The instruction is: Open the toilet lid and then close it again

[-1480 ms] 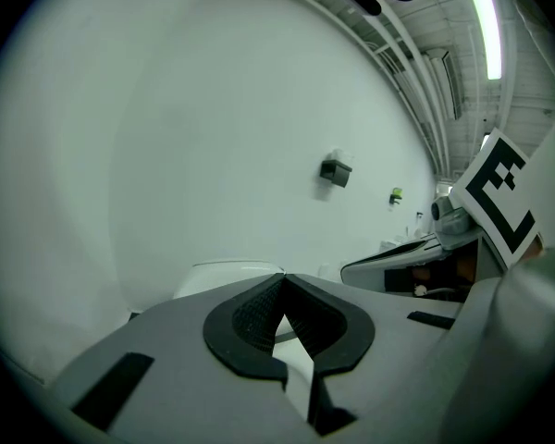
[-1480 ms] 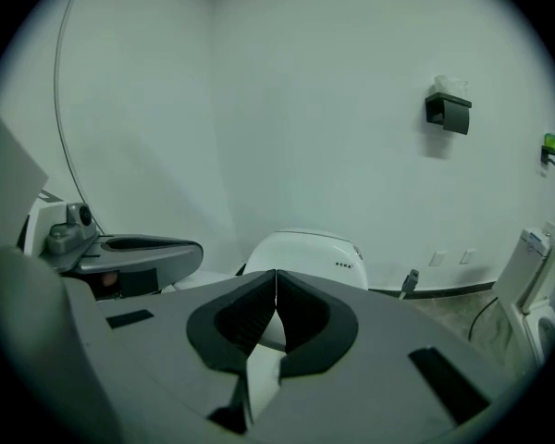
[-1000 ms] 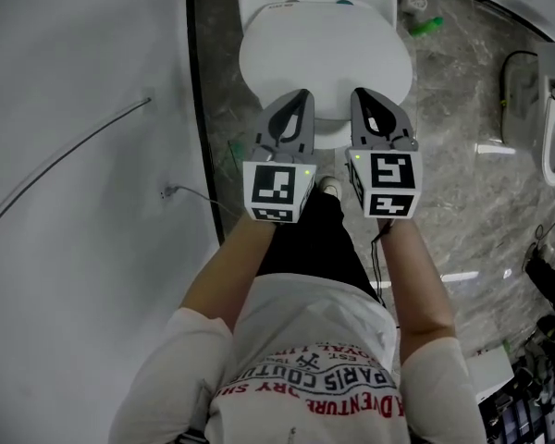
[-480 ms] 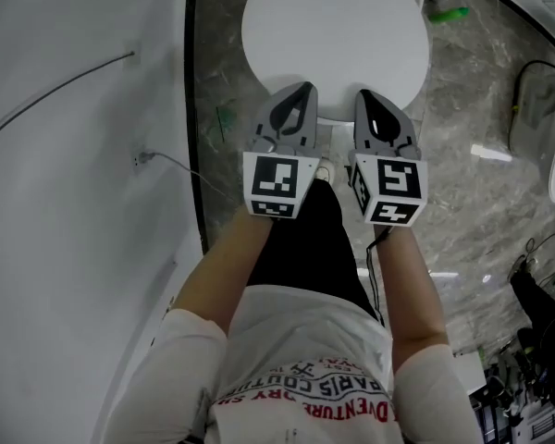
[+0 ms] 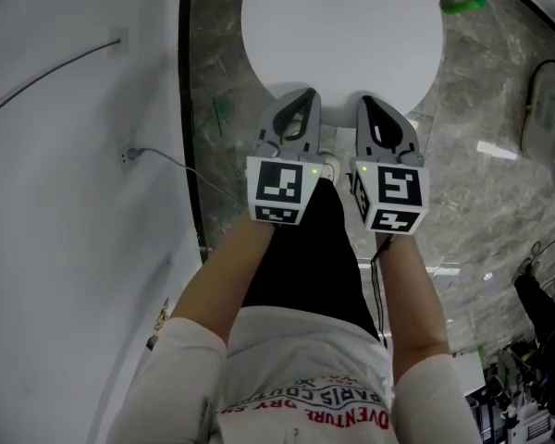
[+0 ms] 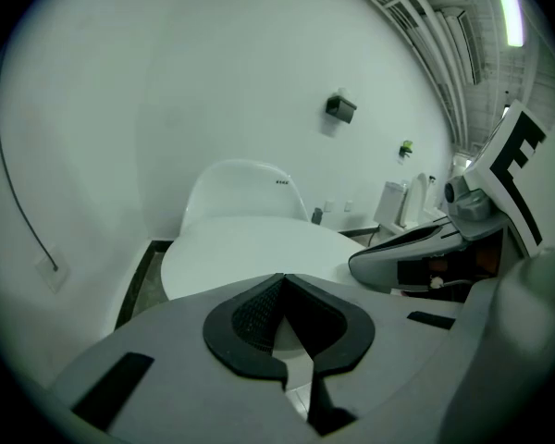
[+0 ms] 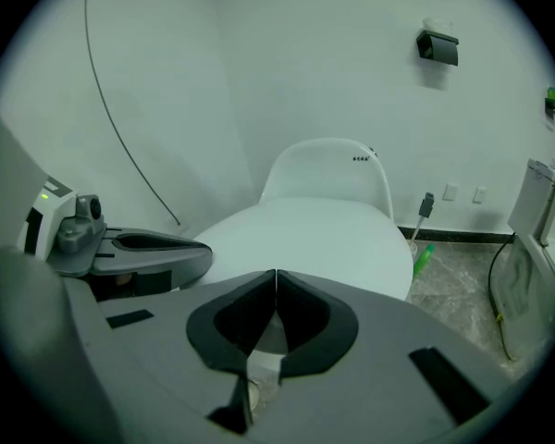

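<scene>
You stand facing the toilet, with the white wall on your left and the grey marbled floor spreading to the right. The toilet lid lies flat and closed just beyond you, a smooth white oval with the toilet's upright back rising at its far end.

With the lid down, nothing of the task shows as done. You are either about to begin the lift or have already laid it shut, and these views cannot say which. If the lift is still to come, the whole job is left: raise the lid, then lower it.

Your left gripper and right gripper hang side by side at the lid's near edge, the left one toward the wall. Each pair of jaws is pressed together with nothing between them.

The tips sit over the near rim and the rest of the lid stretches away beyond them. You cannot tell here whether either tip touches the rim or hovers just above it. A small green bottle lies on the floor to the far right.
</scene>
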Action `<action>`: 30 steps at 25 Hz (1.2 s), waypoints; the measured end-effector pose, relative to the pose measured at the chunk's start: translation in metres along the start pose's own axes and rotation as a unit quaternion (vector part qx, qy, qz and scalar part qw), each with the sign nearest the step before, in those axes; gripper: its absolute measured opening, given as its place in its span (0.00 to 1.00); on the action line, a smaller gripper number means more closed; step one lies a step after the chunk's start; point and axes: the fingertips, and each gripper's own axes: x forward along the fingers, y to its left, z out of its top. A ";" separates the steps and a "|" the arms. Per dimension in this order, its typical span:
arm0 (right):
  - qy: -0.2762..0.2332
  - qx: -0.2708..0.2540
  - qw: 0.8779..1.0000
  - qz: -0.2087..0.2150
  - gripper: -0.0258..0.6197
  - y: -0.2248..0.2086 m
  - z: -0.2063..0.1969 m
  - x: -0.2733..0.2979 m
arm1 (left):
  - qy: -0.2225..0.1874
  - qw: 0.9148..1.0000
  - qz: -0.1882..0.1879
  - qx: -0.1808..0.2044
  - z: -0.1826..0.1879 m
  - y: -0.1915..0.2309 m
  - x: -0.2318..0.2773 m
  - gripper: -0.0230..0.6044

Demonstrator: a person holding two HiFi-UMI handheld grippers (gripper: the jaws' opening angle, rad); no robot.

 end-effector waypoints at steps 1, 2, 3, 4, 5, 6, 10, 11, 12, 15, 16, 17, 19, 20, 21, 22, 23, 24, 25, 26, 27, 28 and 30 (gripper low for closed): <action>0.004 0.000 1.000 0.000 0.06 0.001 -0.006 0.003 | 0.004 1.000 -0.001 -0.001 -0.007 0.001 0.002 0.05; 0.009 -0.002 1.000 0.000 0.06 0.001 -0.012 0.007 | 0.007 1.000 -0.002 -0.002 -0.013 0.001 0.004 0.05; 0.015 -0.005 1.000 0.000 0.06 0.002 -0.018 0.010 | 0.012 1.000 -0.003 -0.002 -0.020 0.001 0.006 0.05; 0.021 -0.008 1.000 0.002 0.06 0.002 -0.024 0.012 | 0.016 1.000 -0.004 -0.003 -0.026 0.001 0.009 0.05; 0.026 -0.010 1.000 0.004 0.06 0.003 -0.030 0.015 | 0.021 1.000 -0.005 -0.003 -0.032 0.001 0.011 0.05; 0.028 -0.010 1.000 0.005 0.06 0.003 -0.035 0.019 | 0.026 1.000 -0.007 -0.004 -0.038 0.001 0.014 0.05; 0.036 -0.001 0.999 0.005 0.06 0.000 -0.054 0.033 | 0.046 0.999 -0.012 -0.009 -0.061 0.002 0.026 0.05; 0.040 0.002 0.999 0.004 0.06 -0.001 -0.060 0.037 | 0.054 0.998 -0.012 -0.009 -0.066 0.003 0.029 0.05; 0.044 0.004 0.999 0.003 0.06 -0.001 -0.065 0.040 | 0.063 0.998 -0.013 -0.009 -0.072 0.004 0.032 0.05; 0.058 -0.004 0.998 0.005 0.06 -0.001 -0.078 0.051 | 0.090 0.996 -0.016 -0.007 -0.087 0.005 0.041 0.05; 0.064 -0.008 0.998 0.008 0.06 -0.001 -0.082 0.054 | 0.097 0.995 -0.018 -0.008 -0.092 0.005 0.044 0.05; 0.069 -0.010 0.998 0.011 0.06 -0.002 -0.086 0.057 | 0.104 0.994 -0.021 -0.009 -0.097 0.005 0.047 0.05; 0.079 -0.009 0.997 0.019 0.06 -0.003 -0.094 0.064 | 0.115 0.993 -0.025 -0.016 -0.105 0.006 0.052 0.05; 0.084 -0.009 0.996 0.022 0.06 -0.003 -0.097 0.067 | 0.118 0.992 -0.027 -0.020 -0.109 0.007 0.054 0.05; 0.089 -0.009 0.996 0.023 0.06 -0.003 -0.100 0.070 | 0.121 0.992 -0.028 -0.022 -0.112 0.008 0.056 0.05; 0.093 -0.012 0.995 0.024 0.06 -0.002 -0.103 0.073 | 0.122 0.992 -0.029 -0.022 -0.114 0.009 0.057 0.05; 0.096 -0.015 0.995 0.025 0.06 -0.002 -0.105 0.075 | 0.123 0.992 -0.029 -0.019 -0.116 0.009 0.058 0.05; 0.099 -0.020 0.995 0.027 0.06 -0.002 -0.106 0.076 | 0.122 0.992 -0.028 -0.016 -0.117 0.009 0.059 0.05; 0.102 -0.027 0.994 0.028 0.06 -0.002 -0.107 0.077 | 0.119 0.992 -0.027 -0.012 -0.117 0.009 0.059 0.05; 0.107 -0.034 0.993 0.029 0.06 -0.002 -0.107 0.077 | 0.117 0.993 -0.027 -0.008 -0.117 0.009 0.060 0.05; 0.115 -0.037 0.992 0.031 0.06 -0.002 -0.107 0.078 | 0.115 0.993 -0.026 -0.006 -0.117 0.009 0.060 0.05; 0.123 -0.036 0.991 0.034 0.06 -0.002 -0.107 0.078 | 0.115 0.993 -0.026 -0.004 -0.117 0.009 0.060 0.05; 0.137 -0.029 0.989 0.043 0.06 -0.002 -0.107 0.078 | 0.120 0.992 -0.028 -0.010 -0.117 0.009 0.060 0.05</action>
